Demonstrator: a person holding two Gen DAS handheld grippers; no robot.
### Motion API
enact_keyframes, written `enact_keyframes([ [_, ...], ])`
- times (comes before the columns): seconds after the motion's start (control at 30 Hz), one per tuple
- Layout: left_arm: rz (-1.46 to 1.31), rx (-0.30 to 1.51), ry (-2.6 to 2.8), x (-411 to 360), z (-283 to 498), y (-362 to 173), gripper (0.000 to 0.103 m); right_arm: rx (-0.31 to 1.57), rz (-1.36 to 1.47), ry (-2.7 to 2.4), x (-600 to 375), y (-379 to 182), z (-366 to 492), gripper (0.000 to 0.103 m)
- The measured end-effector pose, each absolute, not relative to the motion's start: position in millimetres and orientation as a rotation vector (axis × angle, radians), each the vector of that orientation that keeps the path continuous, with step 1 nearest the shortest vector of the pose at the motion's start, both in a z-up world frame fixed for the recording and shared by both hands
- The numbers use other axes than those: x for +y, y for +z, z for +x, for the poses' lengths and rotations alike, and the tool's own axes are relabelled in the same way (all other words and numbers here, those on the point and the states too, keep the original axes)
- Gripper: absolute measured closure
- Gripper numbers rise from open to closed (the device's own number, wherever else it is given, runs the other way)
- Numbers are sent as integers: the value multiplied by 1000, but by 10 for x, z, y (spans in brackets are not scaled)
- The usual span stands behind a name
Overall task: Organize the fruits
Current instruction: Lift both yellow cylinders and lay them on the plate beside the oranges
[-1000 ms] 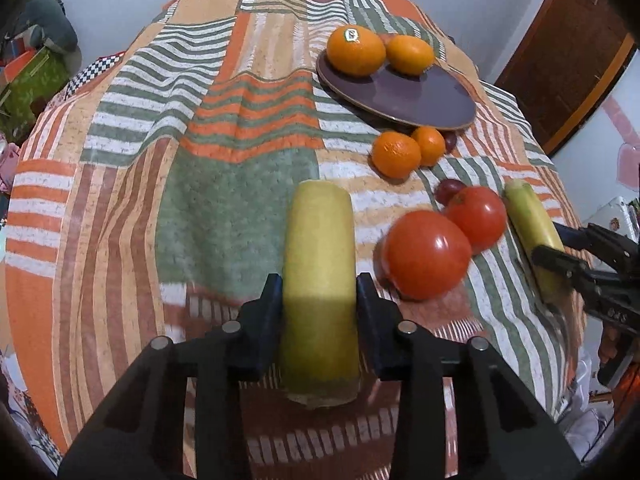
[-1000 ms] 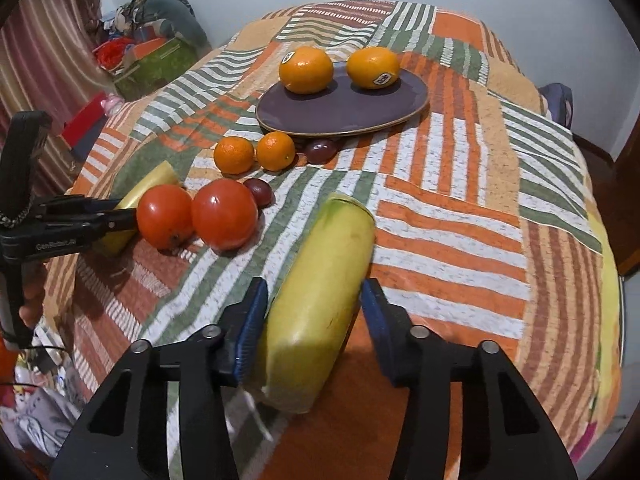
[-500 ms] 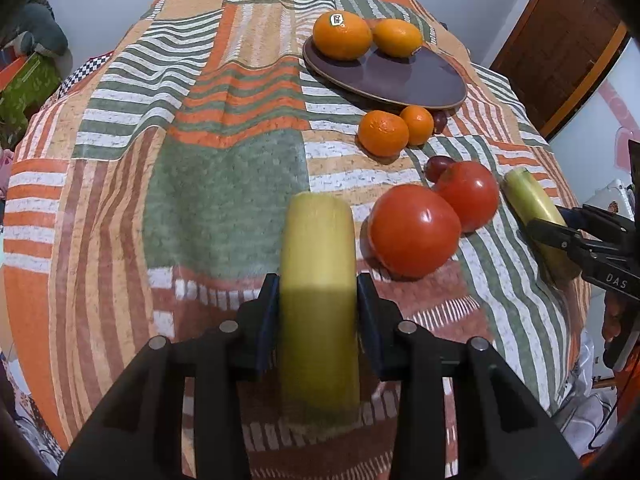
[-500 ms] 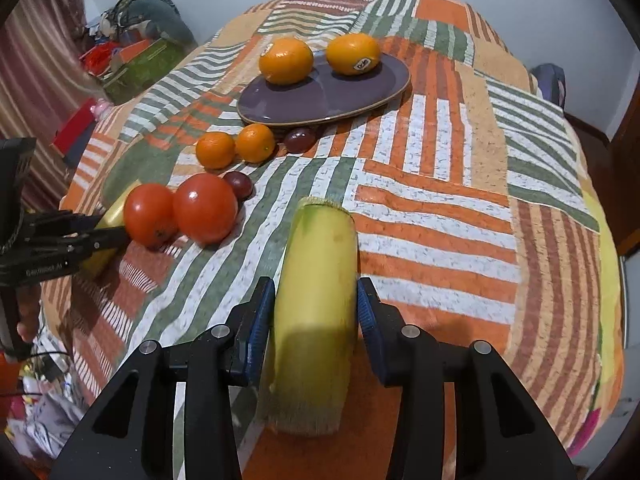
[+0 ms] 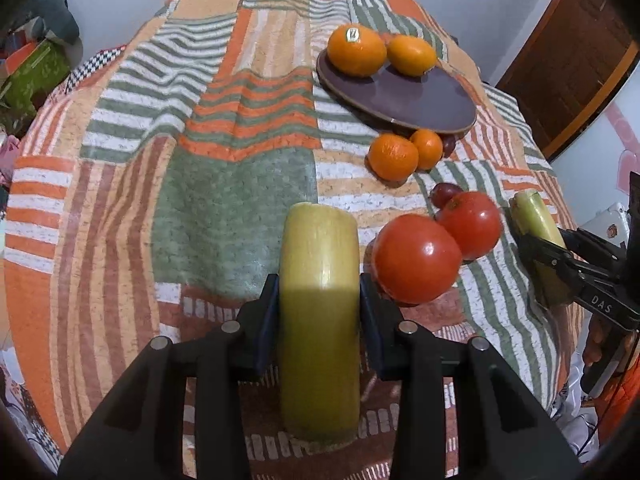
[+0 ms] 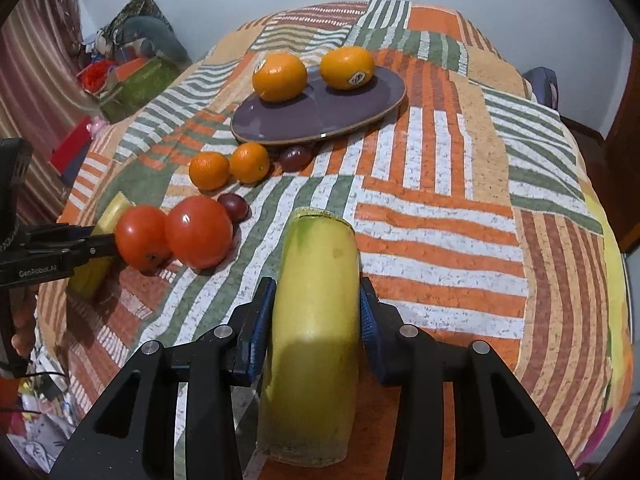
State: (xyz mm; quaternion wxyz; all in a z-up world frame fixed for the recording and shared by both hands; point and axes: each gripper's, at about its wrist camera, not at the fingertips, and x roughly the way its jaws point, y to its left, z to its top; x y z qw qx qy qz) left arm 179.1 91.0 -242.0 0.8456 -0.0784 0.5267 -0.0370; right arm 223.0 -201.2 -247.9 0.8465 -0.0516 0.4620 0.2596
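Note:
My left gripper point(image 5: 319, 304) is shut on a yellow-green banana piece point(image 5: 319, 280), held above the patchwork cloth. My right gripper point(image 6: 318, 308) is shut on a second yellow-green banana piece point(image 6: 316, 300). Each gripper shows at the edge of the other's view, the right one point(image 5: 560, 256) and the left one point(image 6: 80, 248). Two red tomatoes point(image 5: 416, 258) point(image 5: 472, 224) lie between them with a dark plum point(image 6: 234, 206). Two small oranges point(image 6: 210, 170) point(image 6: 250, 162) and another plum point(image 6: 295, 157) lie before a purple plate point(image 6: 332, 114) with two big oranges point(image 6: 280, 76) point(image 6: 347, 67).
The table is round, covered by an orange, green and white striped cloth point(image 6: 440, 200) that drops off at the edges. Boxes and clutter point(image 6: 132, 80) lie on the floor at the left. A wooden door point(image 5: 572, 56) stands at the right.
Both grippers have closed on their banana pieces and lifted them slightly. The right banana has turned from slanted to straight along the fingers.

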Motion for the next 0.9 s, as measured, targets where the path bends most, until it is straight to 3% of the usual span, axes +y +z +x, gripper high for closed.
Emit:
enact_keyframes([
  [0.9,-112,885,-127,646,2331,-1510,66,758,-85,526,-1996,-1850,2694,67],
])
